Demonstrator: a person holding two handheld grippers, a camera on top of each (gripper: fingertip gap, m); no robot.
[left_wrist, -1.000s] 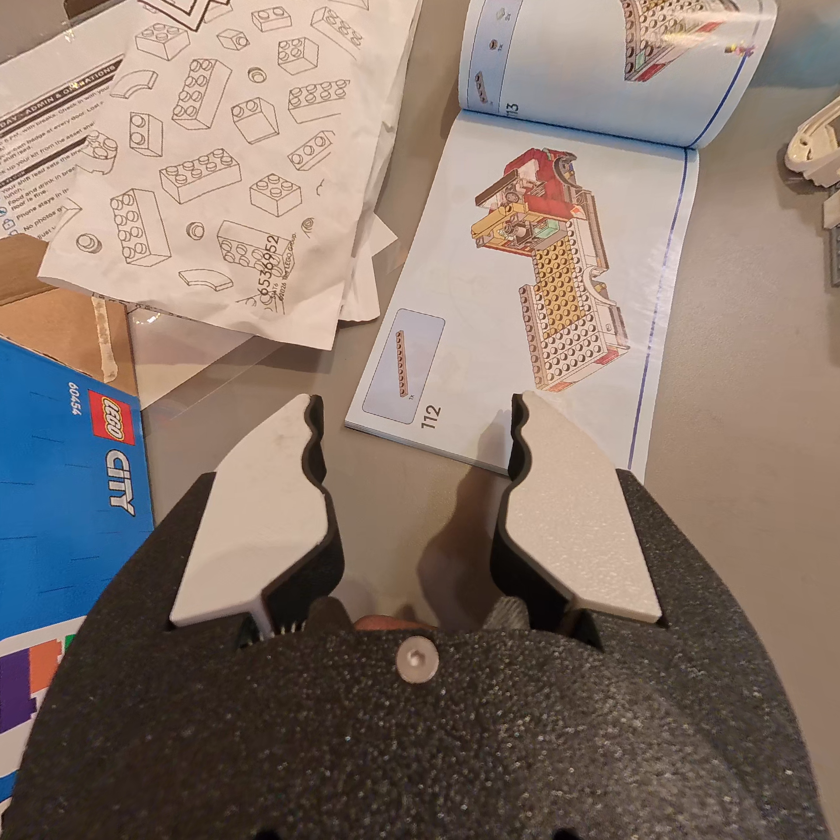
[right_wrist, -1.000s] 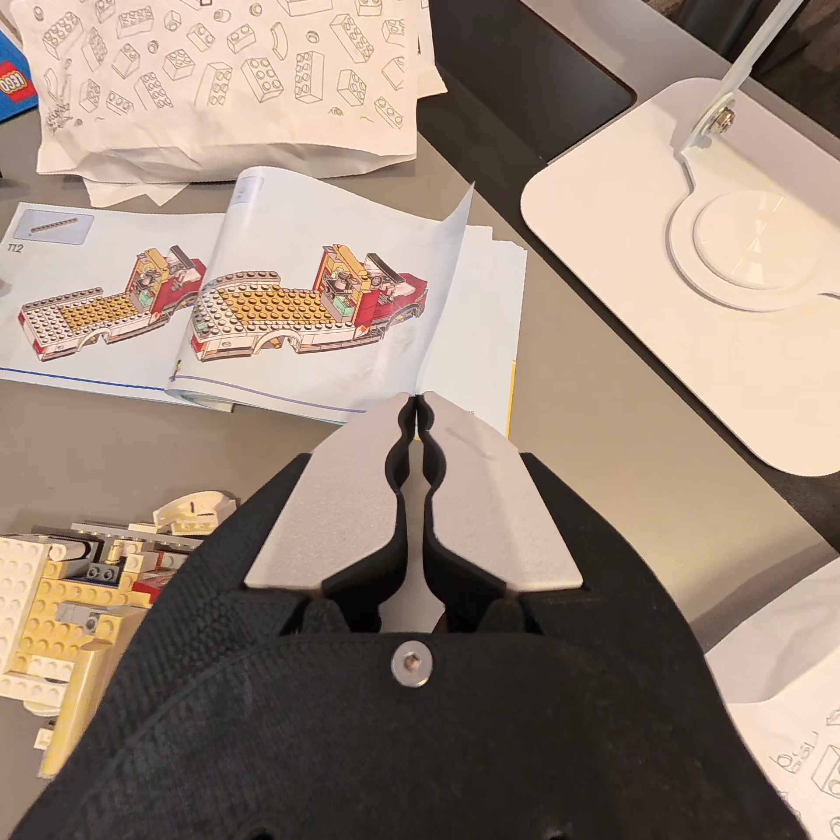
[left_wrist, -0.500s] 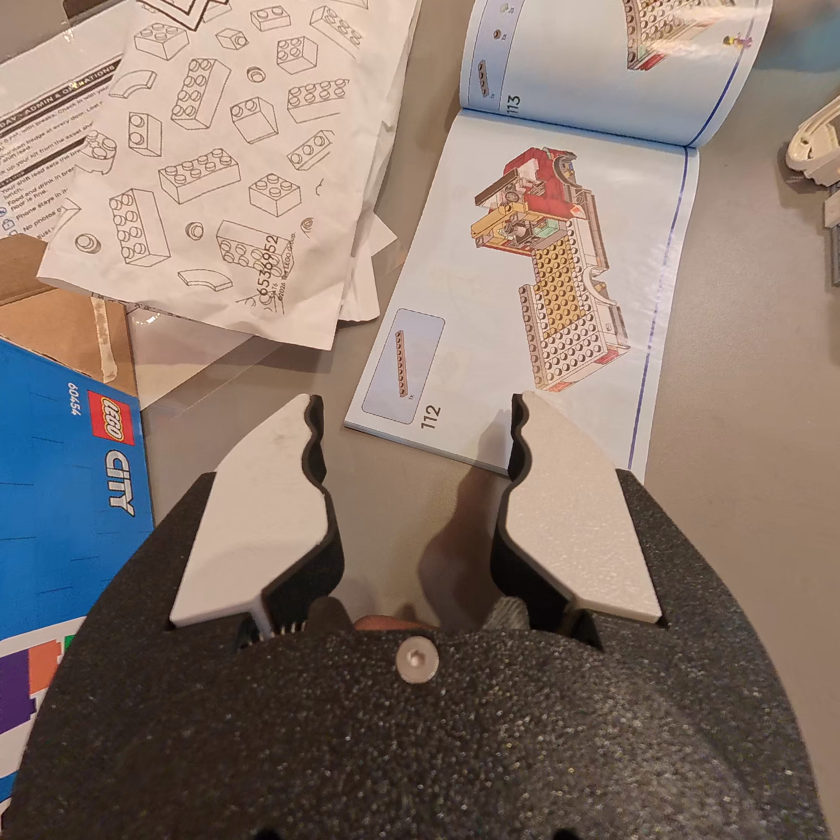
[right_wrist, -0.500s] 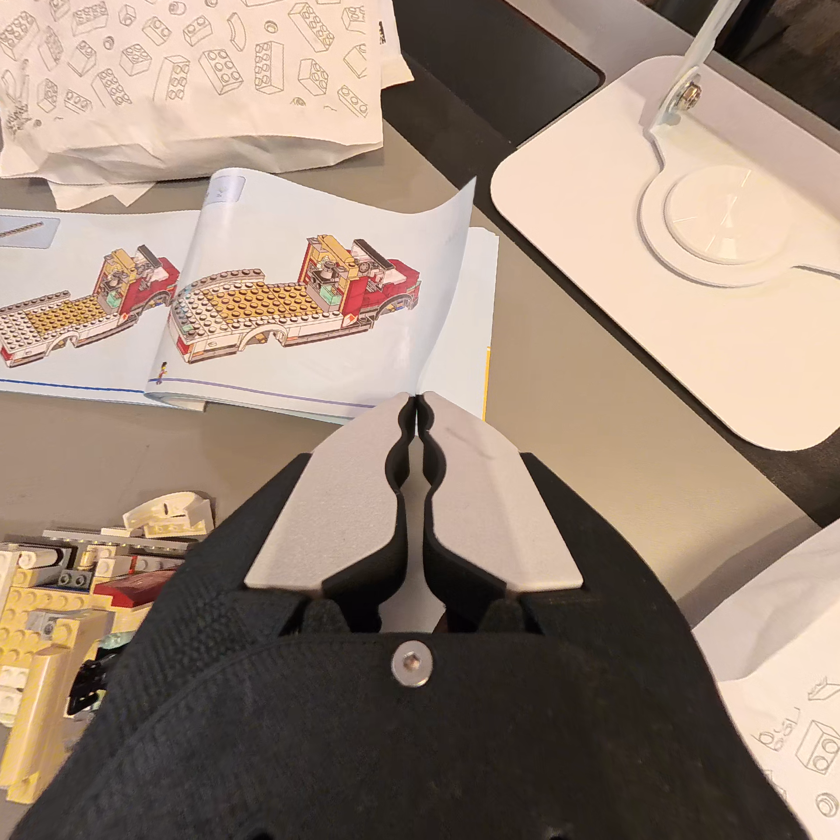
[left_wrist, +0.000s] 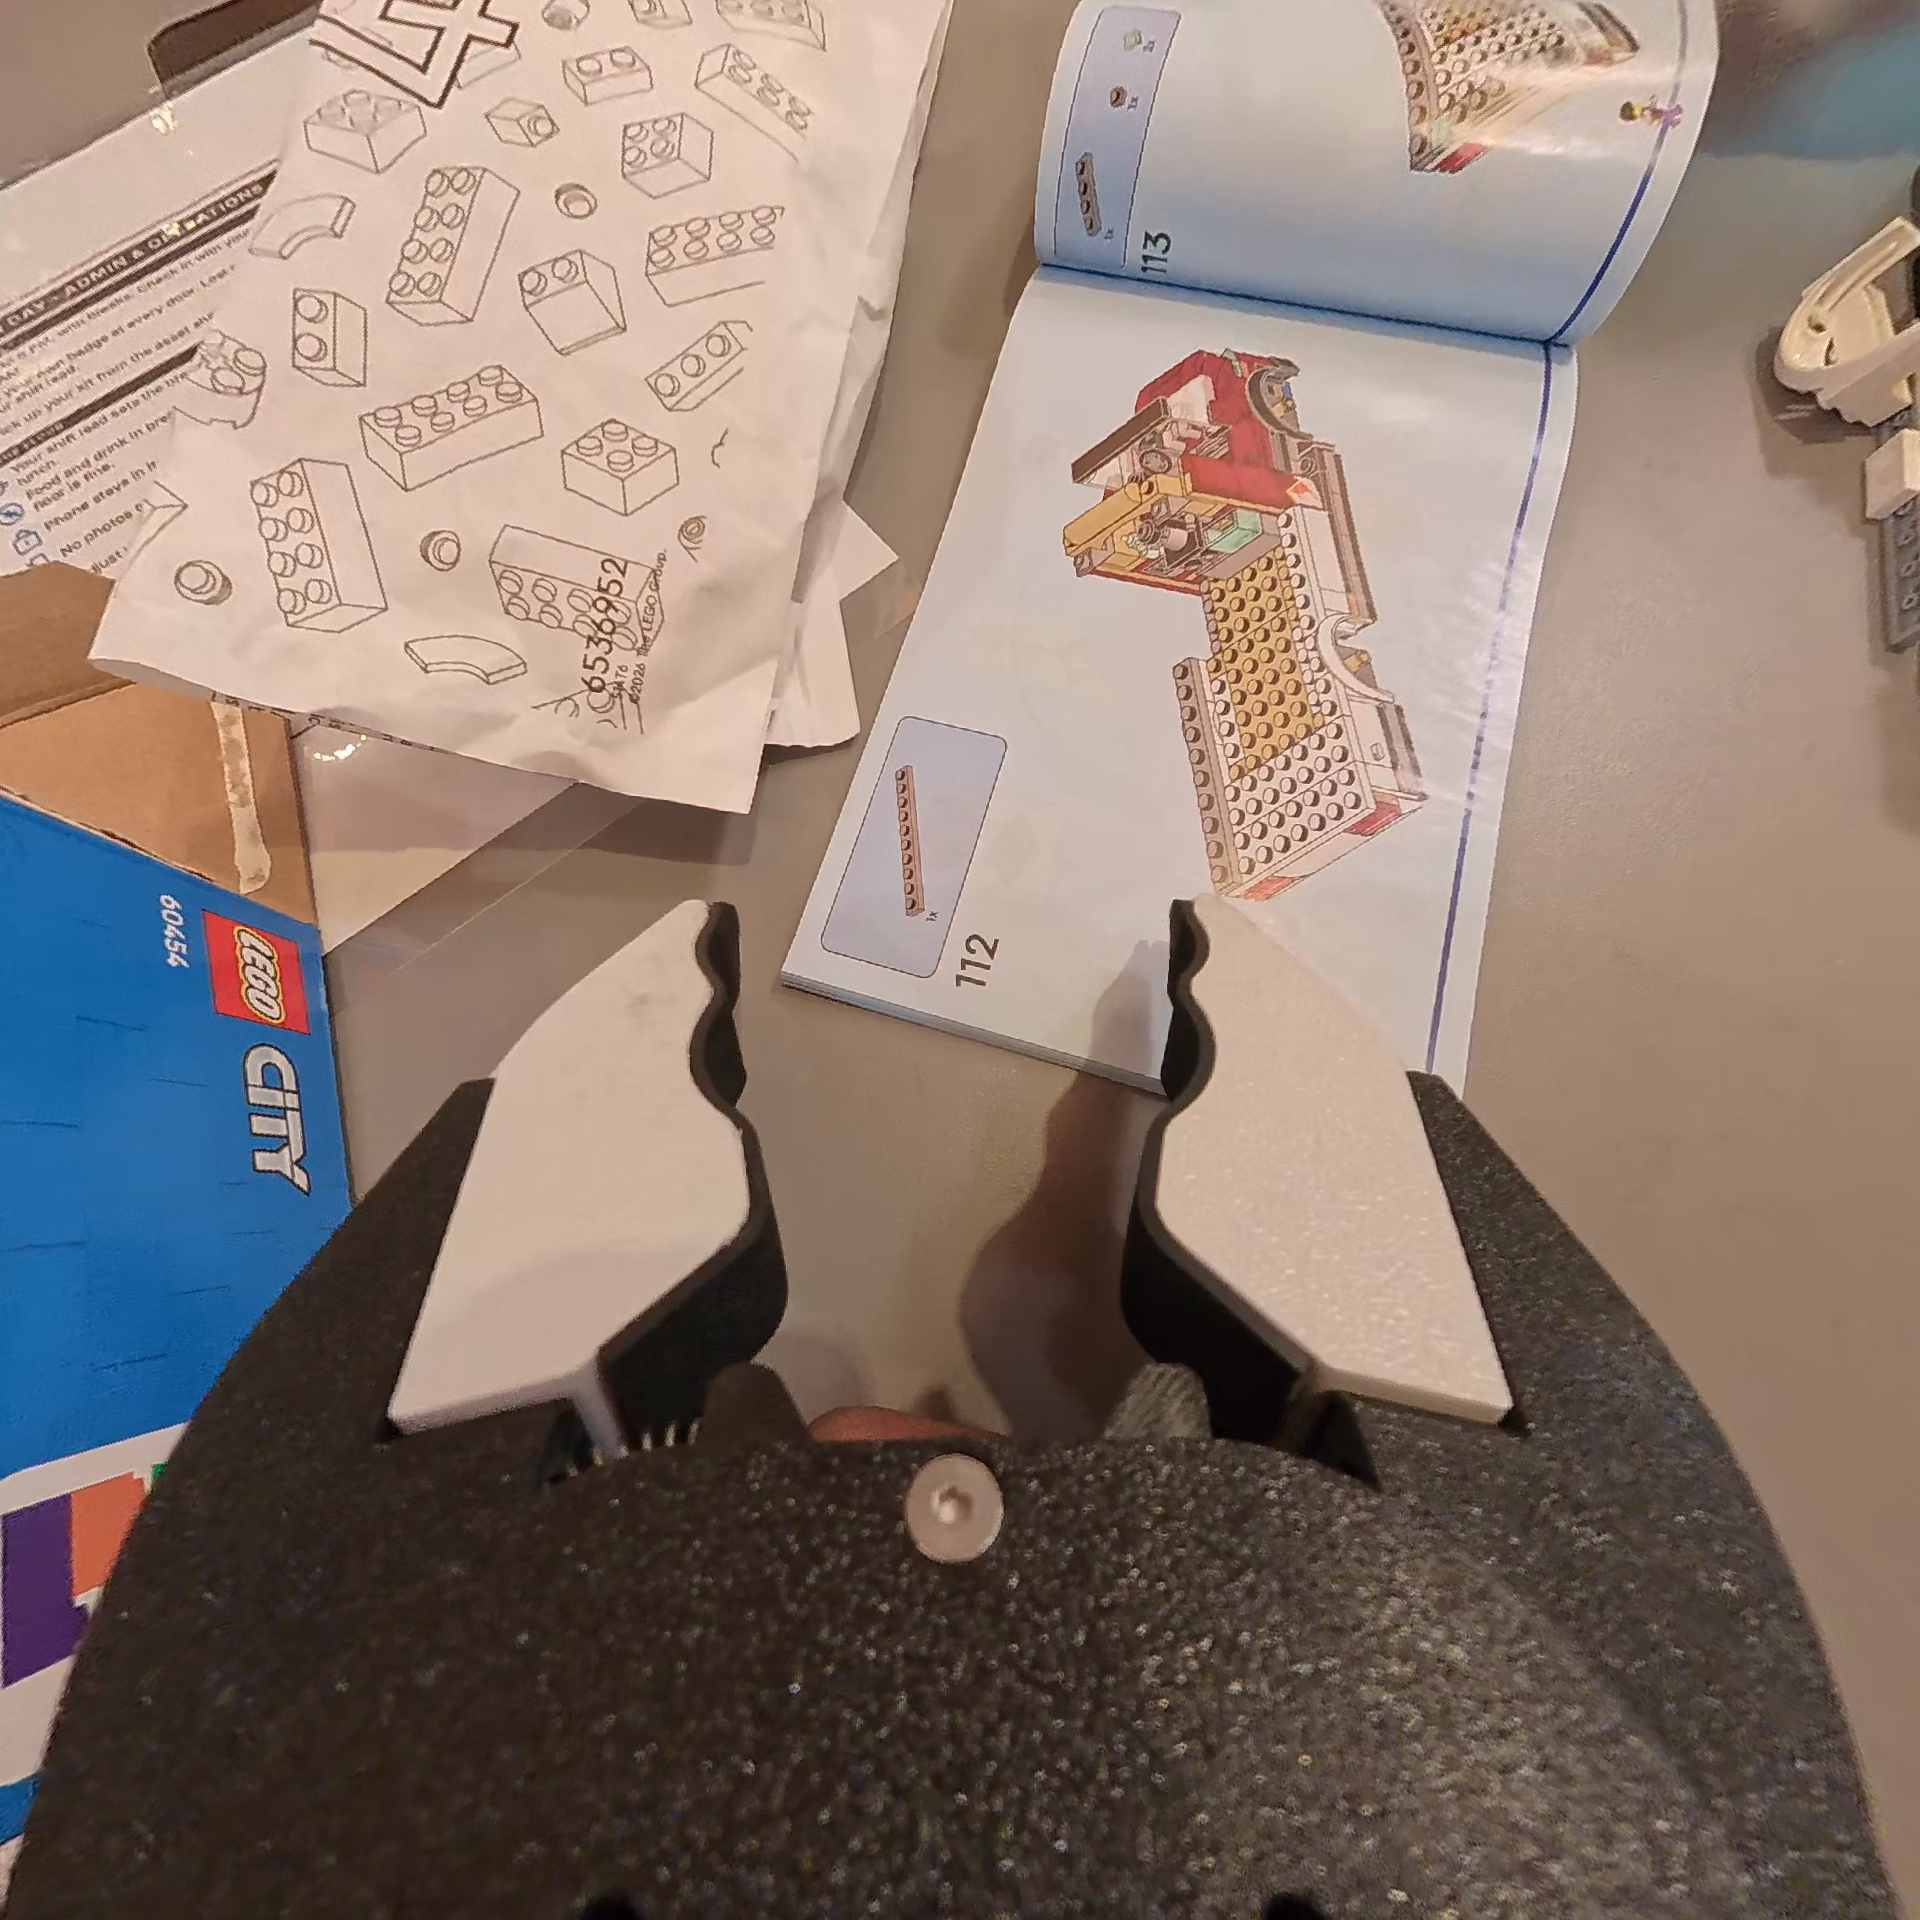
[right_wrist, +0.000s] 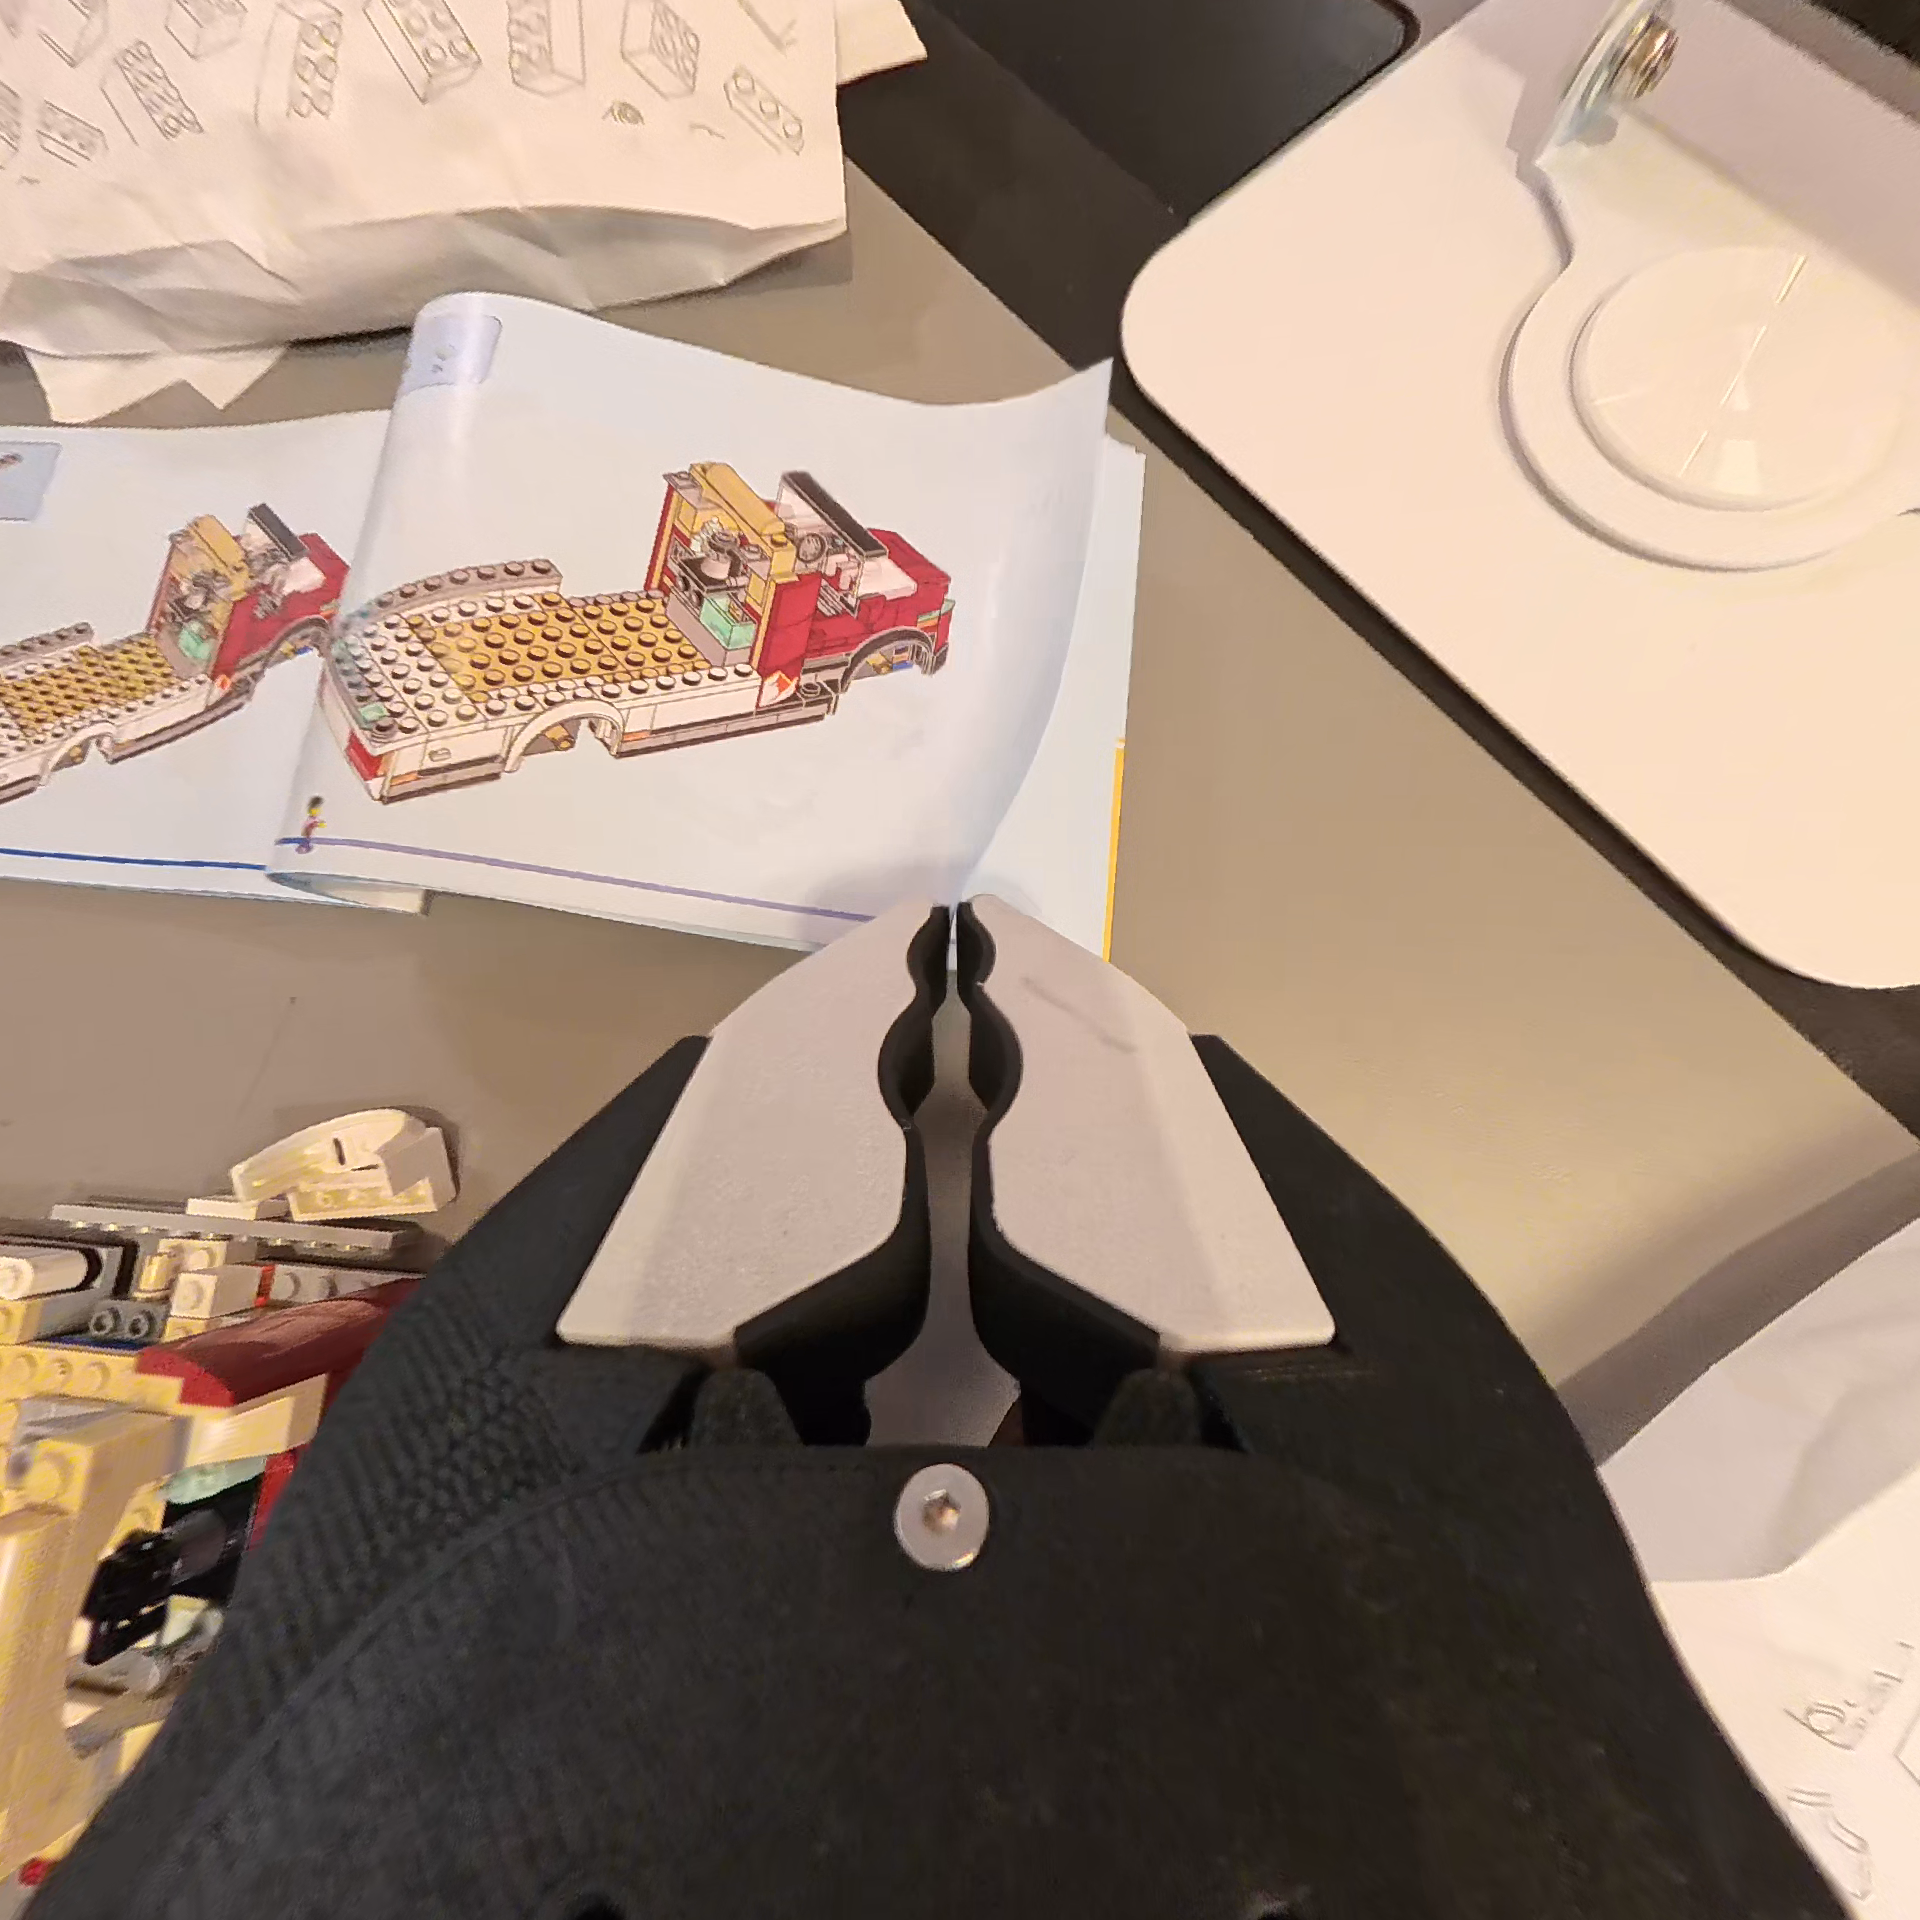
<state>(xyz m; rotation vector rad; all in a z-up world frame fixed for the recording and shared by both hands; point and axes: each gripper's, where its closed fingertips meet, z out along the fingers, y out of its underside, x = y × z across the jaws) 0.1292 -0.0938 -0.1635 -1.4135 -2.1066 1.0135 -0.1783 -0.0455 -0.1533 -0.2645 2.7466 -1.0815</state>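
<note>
My right tongs (right_wrist: 954, 914) pinch the lifted page (right_wrist: 727, 582) by its corner; pulling hard could tear it. My left tongs (left_wrist: 951, 914) gape empty above the booklet (left_wrist: 1195, 675).

Glossy paper booklet (right_wrist: 644, 665); matt, creased paper bags (left_wrist: 499, 395); glossy blue cardboard box (left_wrist: 135, 1195) with raw brown flap; smooth matt grey tabletop (right_wrist: 1351, 935); shiny plastic bricks (right_wrist: 156, 1309); smooth white plastic base (right_wrist: 1558, 520) bore a metal bracket.
</note>
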